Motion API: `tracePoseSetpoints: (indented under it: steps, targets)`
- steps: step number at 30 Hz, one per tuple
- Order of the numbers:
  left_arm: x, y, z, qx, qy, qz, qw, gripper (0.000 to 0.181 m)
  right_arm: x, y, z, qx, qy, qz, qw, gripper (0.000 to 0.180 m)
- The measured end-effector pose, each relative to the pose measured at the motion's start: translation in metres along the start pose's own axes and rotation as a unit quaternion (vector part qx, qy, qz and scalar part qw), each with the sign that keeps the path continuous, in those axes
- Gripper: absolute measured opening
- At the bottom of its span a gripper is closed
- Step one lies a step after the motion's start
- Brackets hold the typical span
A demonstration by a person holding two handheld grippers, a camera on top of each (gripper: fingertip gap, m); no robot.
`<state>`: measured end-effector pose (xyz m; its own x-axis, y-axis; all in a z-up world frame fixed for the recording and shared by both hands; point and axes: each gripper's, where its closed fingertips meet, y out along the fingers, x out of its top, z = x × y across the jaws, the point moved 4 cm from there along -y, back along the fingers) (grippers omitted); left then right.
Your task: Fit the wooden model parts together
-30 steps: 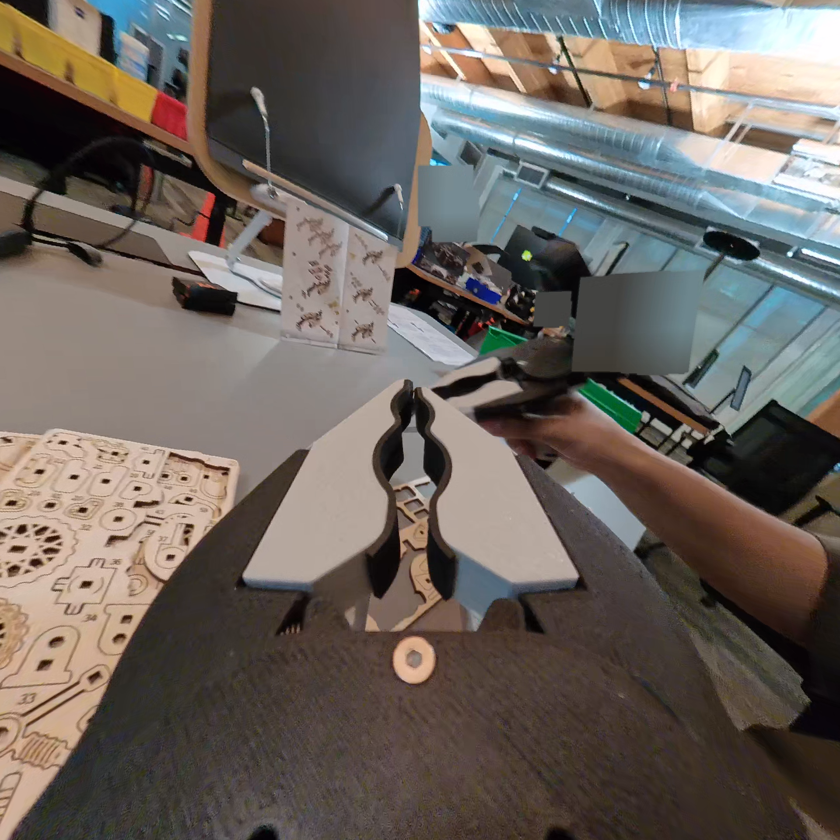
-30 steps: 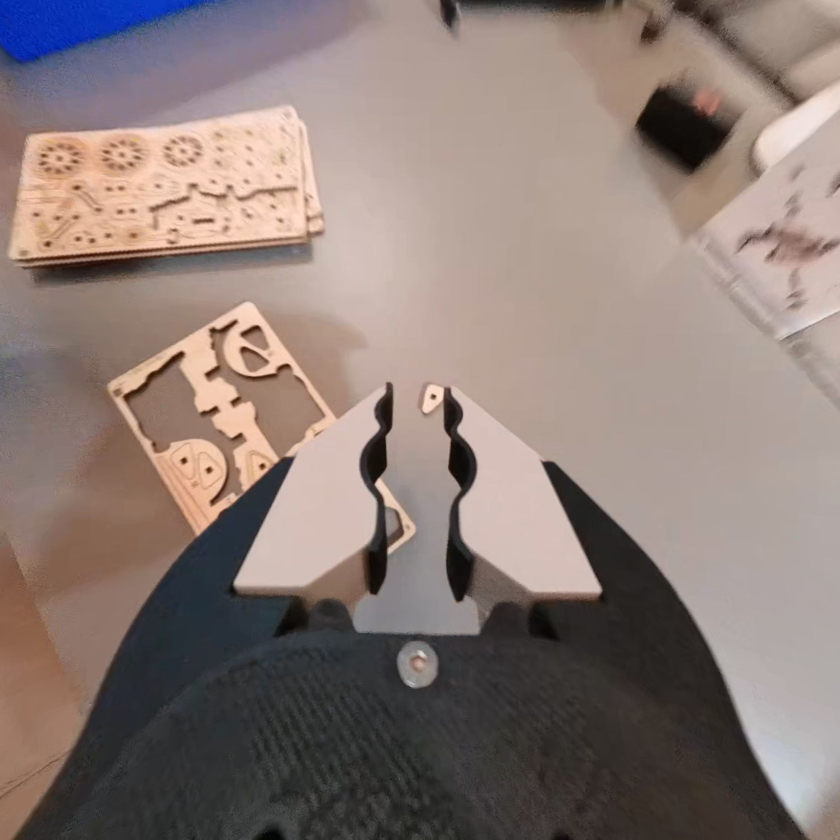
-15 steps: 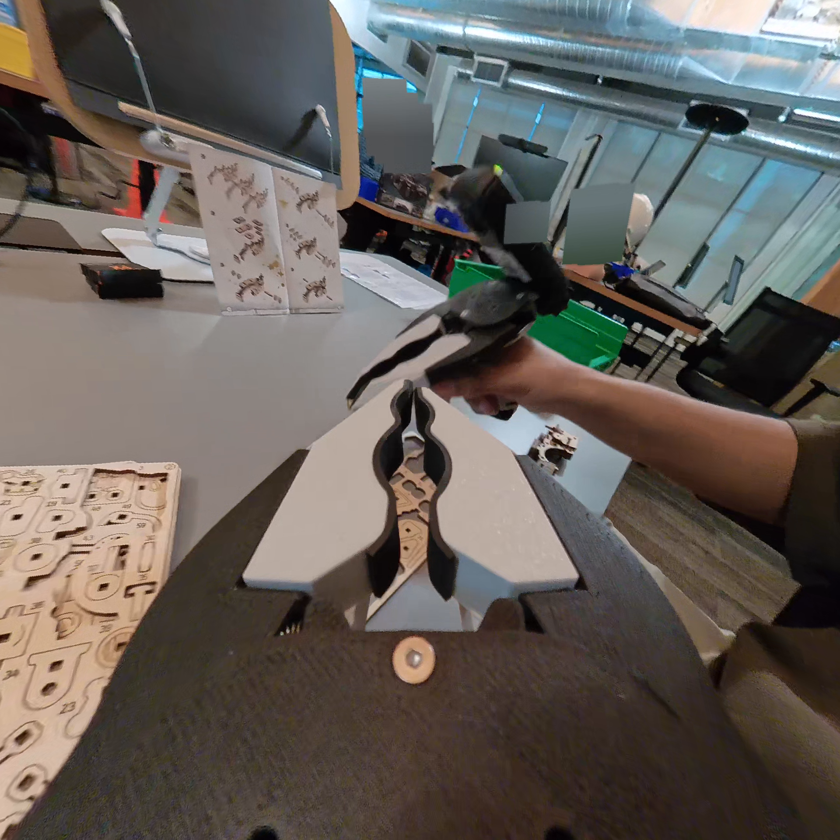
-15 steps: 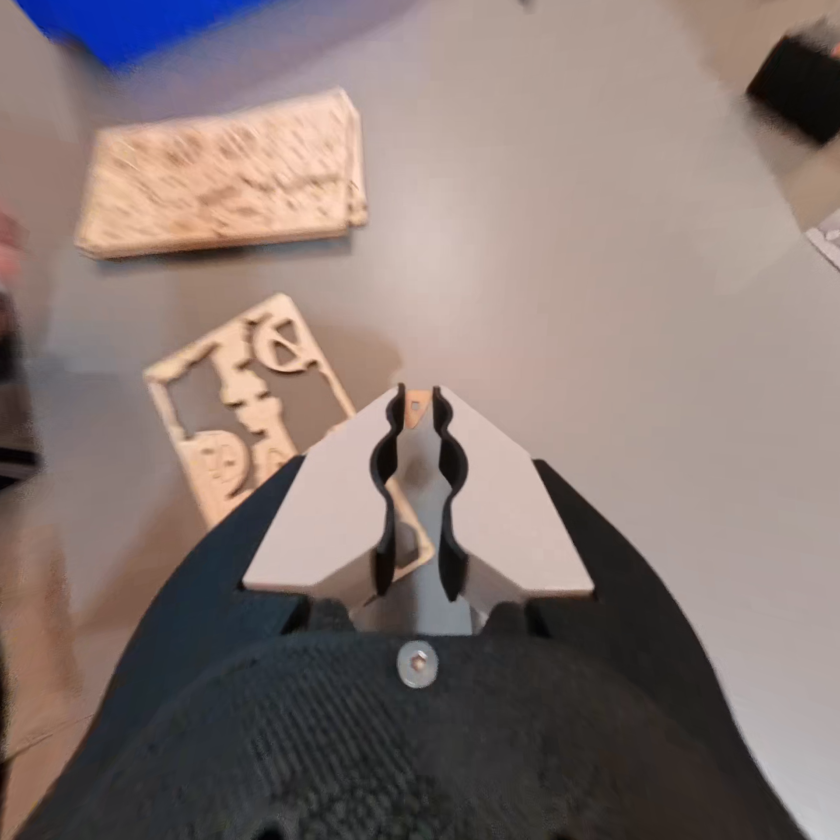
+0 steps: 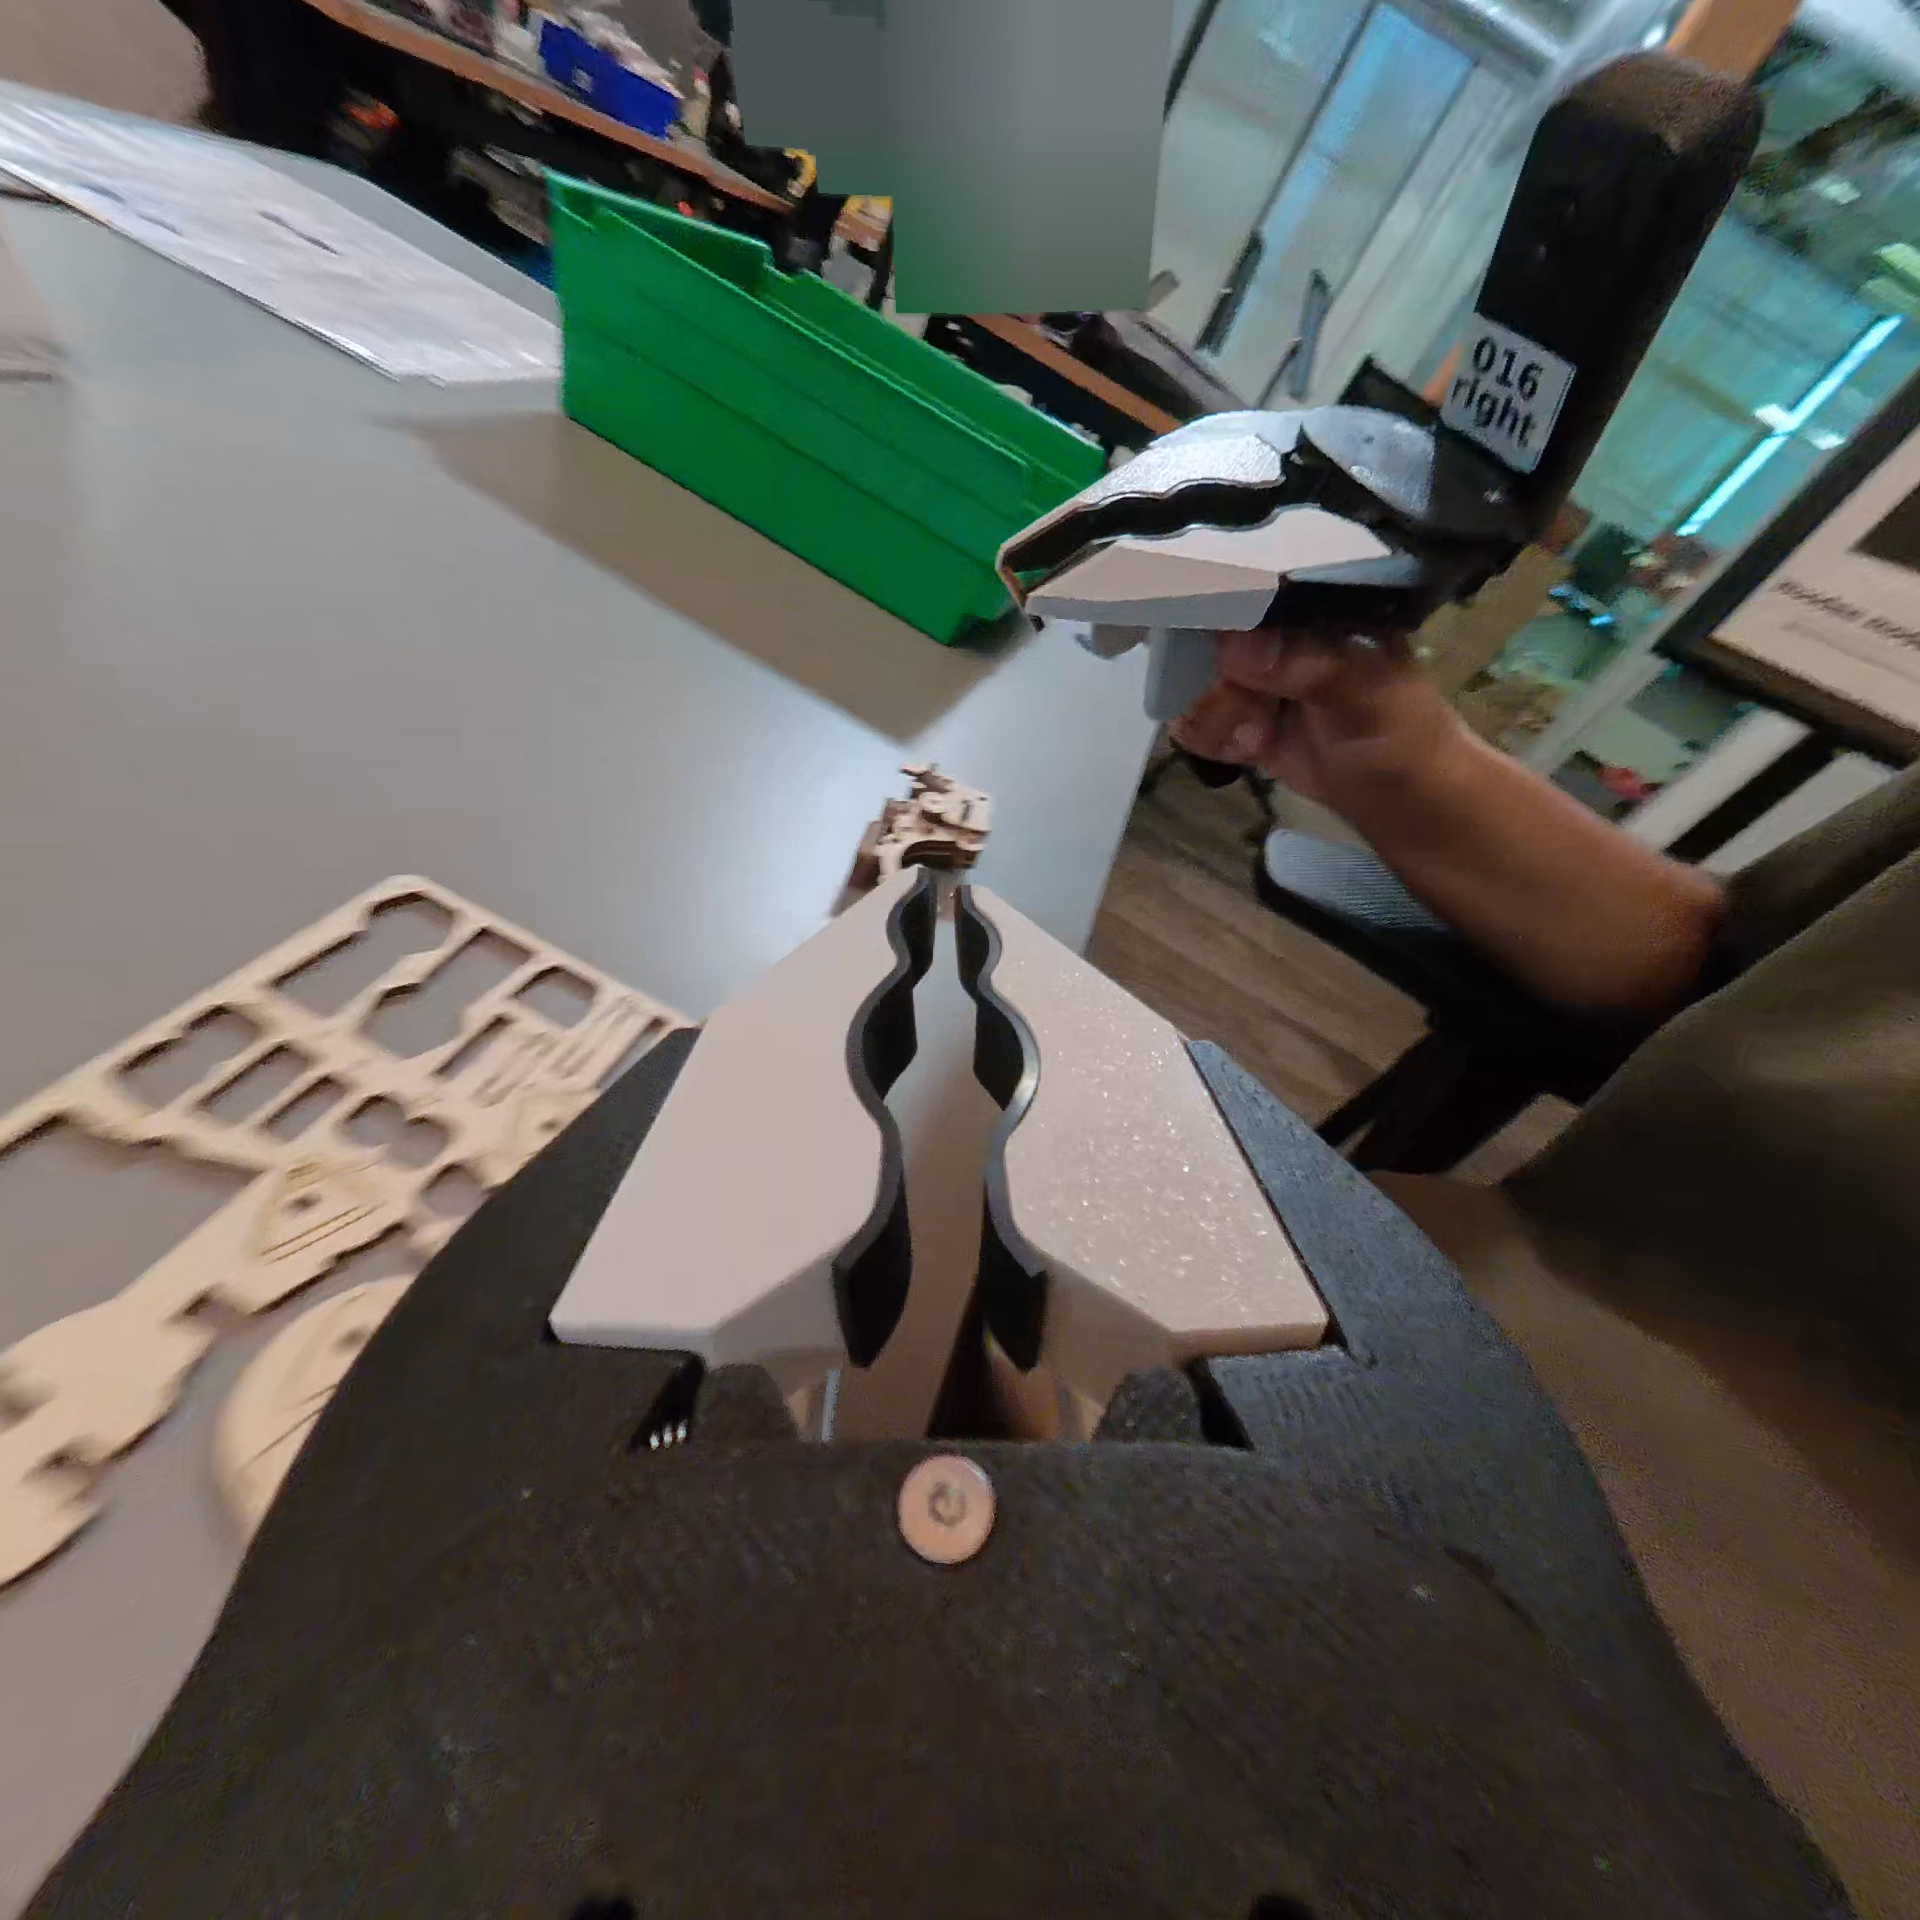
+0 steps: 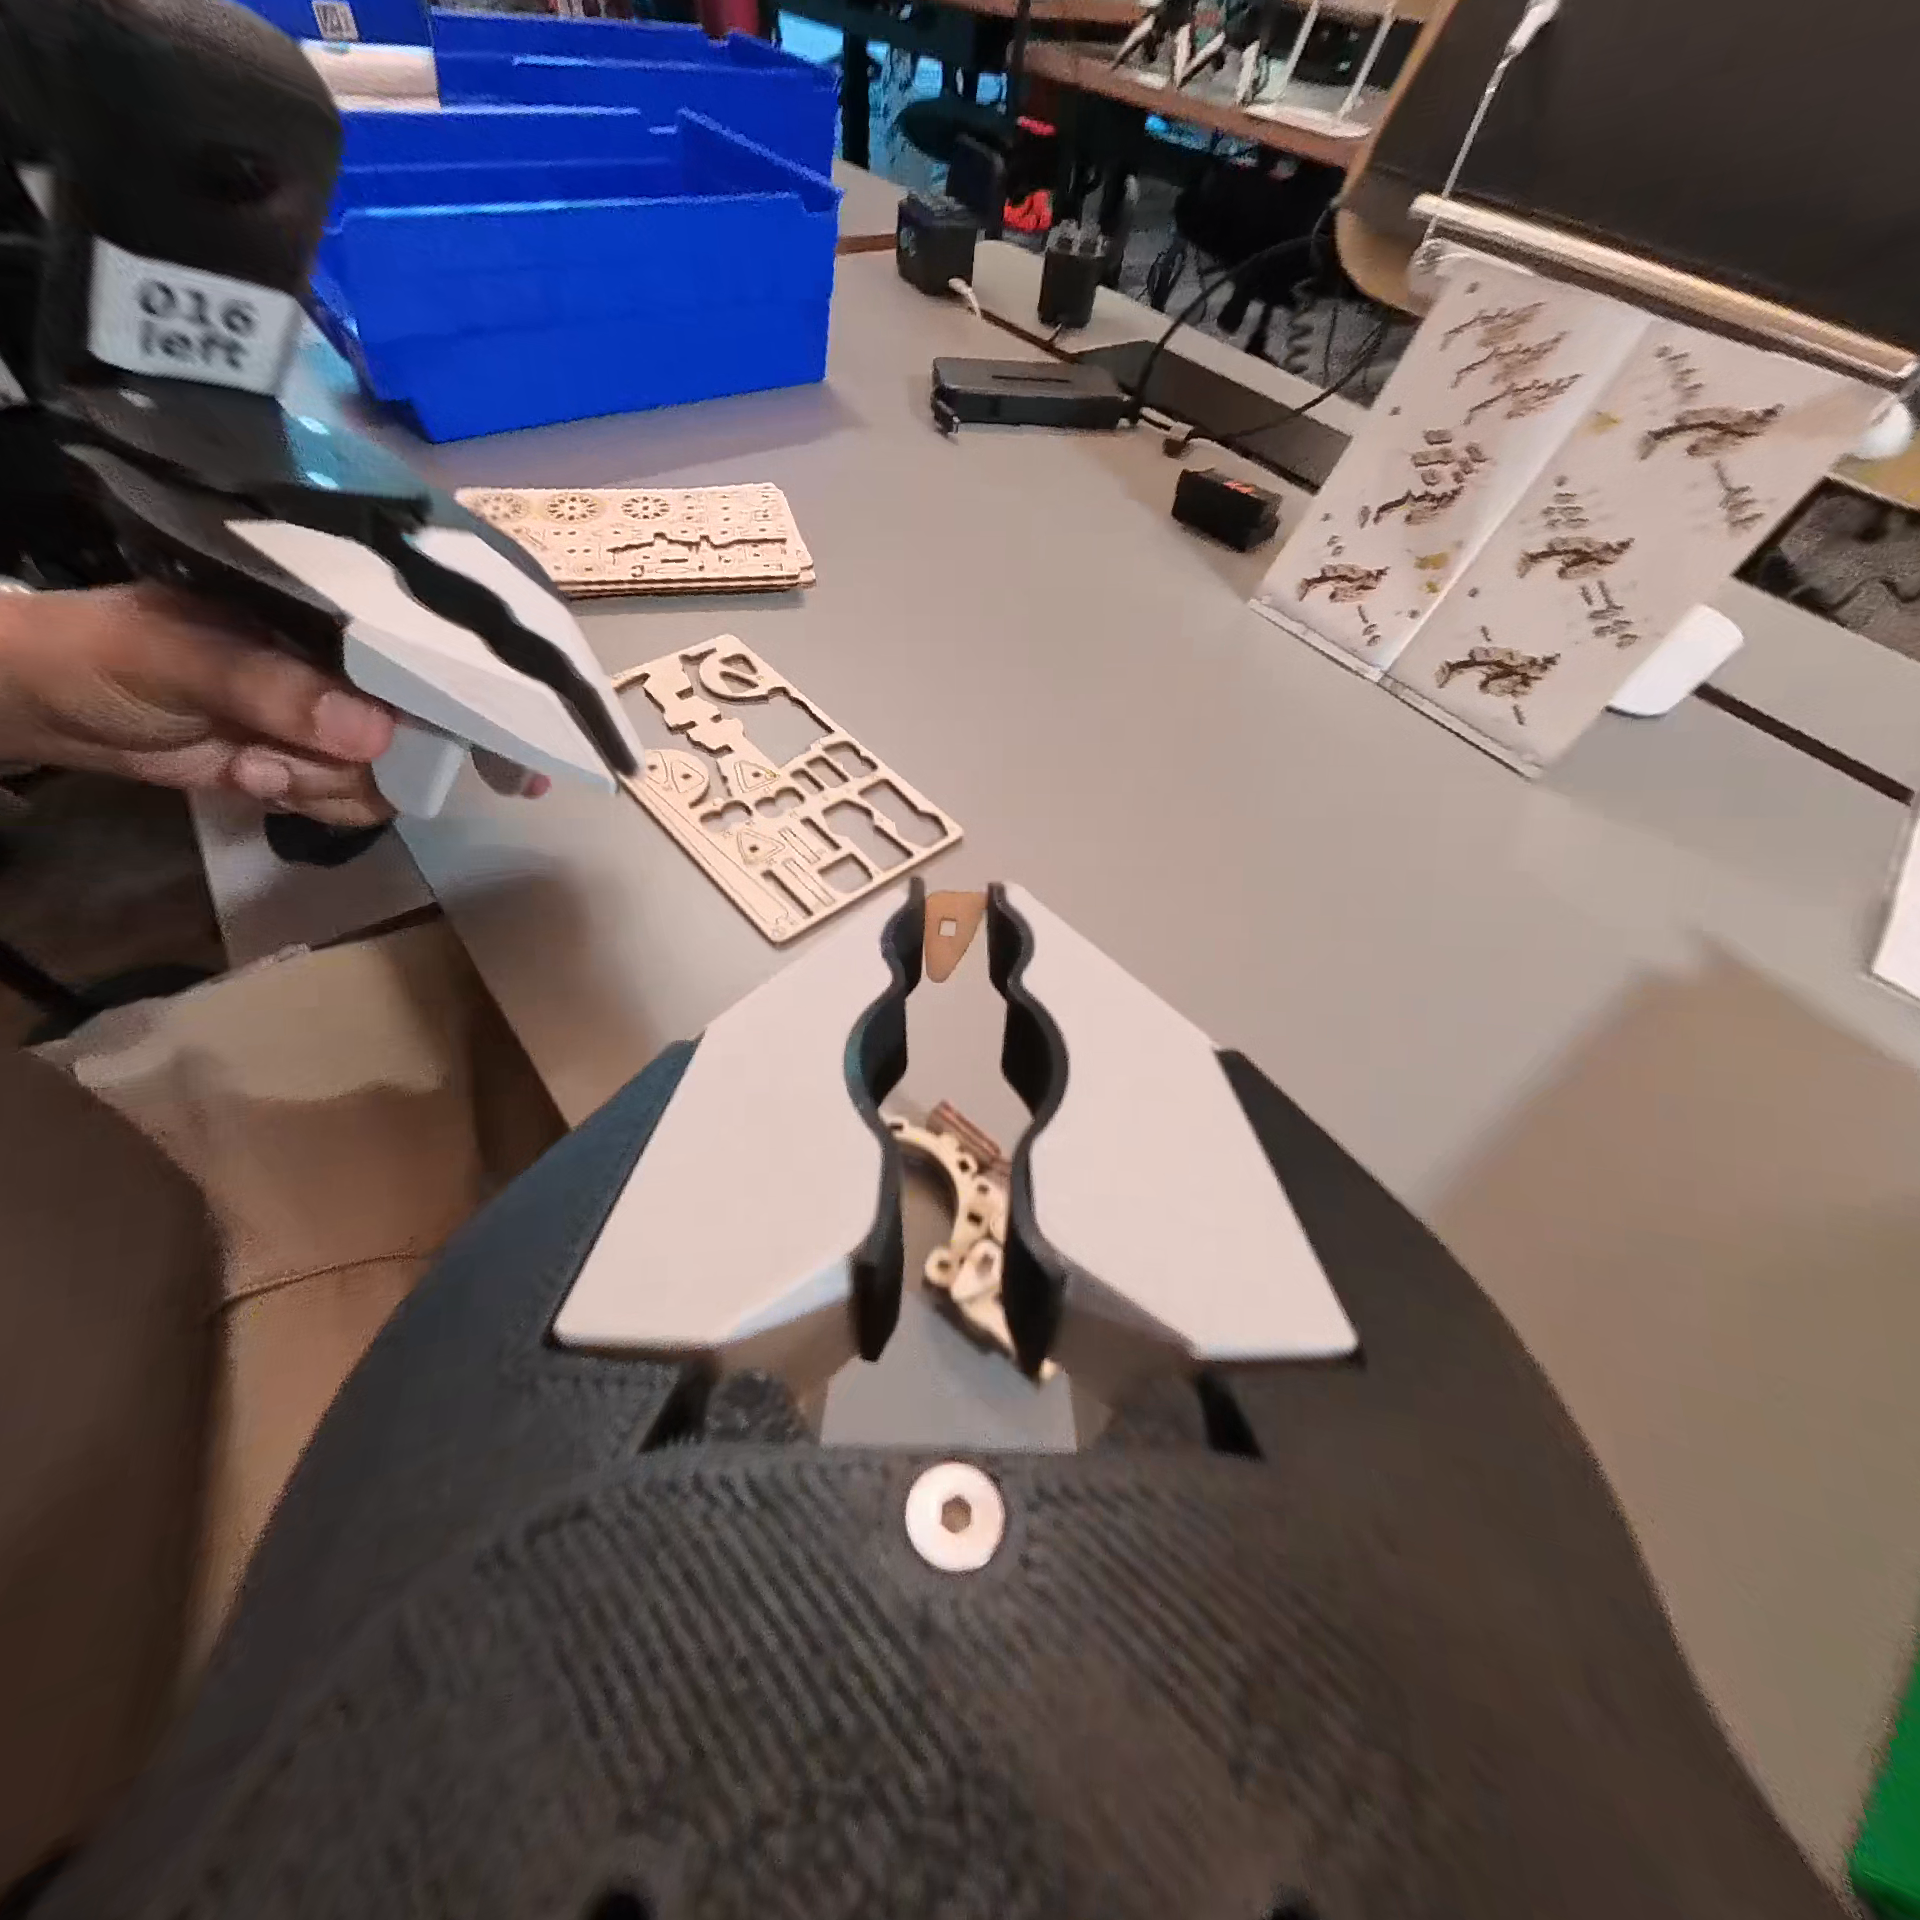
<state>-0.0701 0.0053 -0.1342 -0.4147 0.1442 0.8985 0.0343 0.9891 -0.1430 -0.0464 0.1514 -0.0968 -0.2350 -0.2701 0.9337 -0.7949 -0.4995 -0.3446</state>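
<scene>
My right gripper (image 6: 951, 902) is shut on a small tan wooden piece (image 6: 951, 935) with a square hole and holds it above the grey table (image 6: 1299, 883). In the left wrist view the right gripper (image 5: 1023, 577) hangs in the air at the upper right. A partly built wooden model (image 5: 930, 826) stands near the table's edge, just beyond my left gripper (image 5: 940, 894). It also shows below my right fingers (image 6: 961, 1184). The left gripper is shut with nothing visible between its tips. In the right wrist view it (image 6: 613, 758) hovers over a punched-out wooden sheet (image 6: 800, 800).
A stack of wooden part sheets (image 6: 644, 540) lies behind the punched sheet. Blue bins (image 6: 582, 260) stand at the far left and a green bin (image 5: 790, 436) at the table's other end. An instruction sheet stand (image 6: 1538, 540) and black boxes (image 6: 1023, 390) sit at the back. The table edge (image 5: 1122, 810) is close. About 10 centimetres separates my left fingertips from my right.
My right gripper closed on the small wooden piece on the table and lifted it. My left gripper swung right and down, away from the part sheets and toward the model at the table's edge.
</scene>
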Motion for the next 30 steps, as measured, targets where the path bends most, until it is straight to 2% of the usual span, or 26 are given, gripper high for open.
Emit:
tracePoseSetpoints:
  steps: [5, 8, 14, 18, 22, 24, 30]
  targets:
    - [0.002, 0.046, -0.022, -0.128, -0.122, -0.027, 0.984, 0.002, -0.005, -0.020, 0.022, 0.051, -0.005, -0.056, 0.997, 0.011]
    - [0.006, 0.060, -0.019, -0.176, -0.208, -0.044, 0.961, 0.008, -0.014, -0.017, 0.032, 0.047, -0.042, -0.034, 0.997, 0.010]
    - [0.006, 0.056, -0.010, -0.190, -0.268, -0.059, 0.943, 0.012, -0.021, -0.006, 0.048, 0.012, -0.131, 0.008, 0.991, 0.010]
    - [-0.004, 0.057, -0.013, -0.210, -0.308, -0.010, 0.928, 0.019, -0.021, 0.000, 0.056, -0.005, -0.162, 0.021, 0.986, 0.011]
    - [-0.008, 0.055, -0.016, -0.214, -0.317, 0.015, 0.924, 0.015, -0.017, 0.003, 0.061, -0.012, -0.183, 0.018, 0.983, 0.010]
    - [-0.008, 0.054, -0.020, -0.233, -0.322, 0.017, 0.917, 0.002, -0.017, 0.003, 0.065, -0.004, -0.190, 0.016, 0.982, 0.010]
    - [-0.012, 0.053, -0.019, -0.218, -0.325, 0.026, 0.920, 0.000, -0.021, 0.005, 0.069, -0.004, -0.202, 0.022, 0.979, 0.010]
